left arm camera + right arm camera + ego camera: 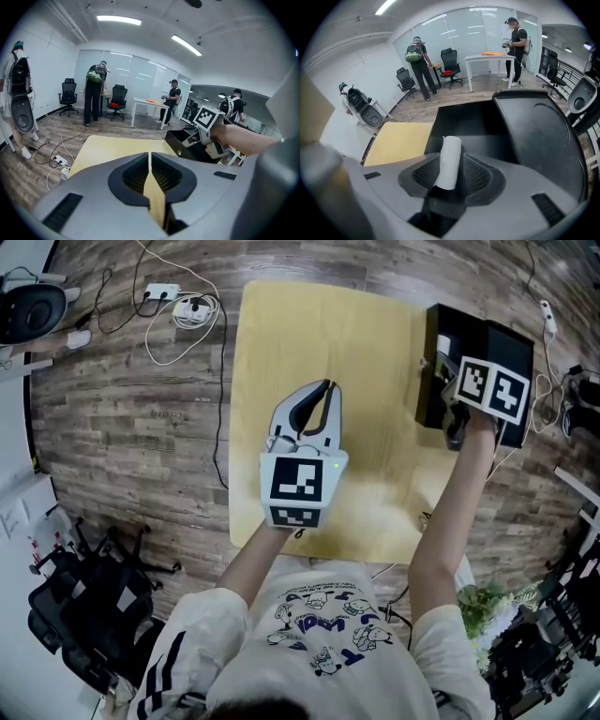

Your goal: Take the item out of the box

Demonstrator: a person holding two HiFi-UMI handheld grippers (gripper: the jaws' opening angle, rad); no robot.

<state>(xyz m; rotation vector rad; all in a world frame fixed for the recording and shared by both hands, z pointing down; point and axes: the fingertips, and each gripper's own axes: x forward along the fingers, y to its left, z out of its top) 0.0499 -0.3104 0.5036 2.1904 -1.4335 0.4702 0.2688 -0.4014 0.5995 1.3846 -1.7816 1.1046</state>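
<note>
A black box stands open on the right edge of the pale wooden table. In the right gripper view its dark inside lies straight ahead, with the raised lid to the right. My right gripper hangs over the box. A white roll stands between its ribbed pads, and the jaws are spread wide around it without clearly pressing on it. My left gripper hovers over the middle of the table. Its jaws are together, with nothing held.
Cables and a power strip lie on the wood floor left of the table. Black office chairs stand at the lower left. A plant and more gear crowd the lower right. Several people stand far back in the room.
</note>
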